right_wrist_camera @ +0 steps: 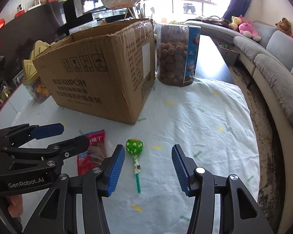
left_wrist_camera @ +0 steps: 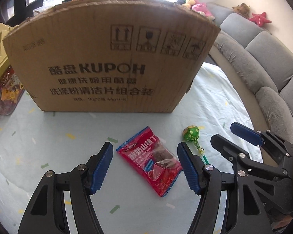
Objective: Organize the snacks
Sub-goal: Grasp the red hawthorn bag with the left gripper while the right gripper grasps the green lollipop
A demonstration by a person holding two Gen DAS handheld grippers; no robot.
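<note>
Between the spread fingers of the left tool (left_wrist_camera: 145, 167) lies a red snack packet (left_wrist_camera: 150, 160), flat on the cloth-covered surface (right_wrist_camera: 195, 126) and touched by neither pad. Just to its right, the right tool (right_wrist_camera: 148, 168) also stands wide apart, gripping nothing, with a green lollipop (right_wrist_camera: 134, 146) lying near its left finger, stick pointing back toward the camera. Farther ahead of both tools sits an open cardboard box (right_wrist_camera: 99, 78). Beyond the box's right corner stands a clear jar (right_wrist_camera: 173, 56) of brown round snacks; another snack jar (left_wrist_camera: 6, 91) sits at the box's left.
</note>
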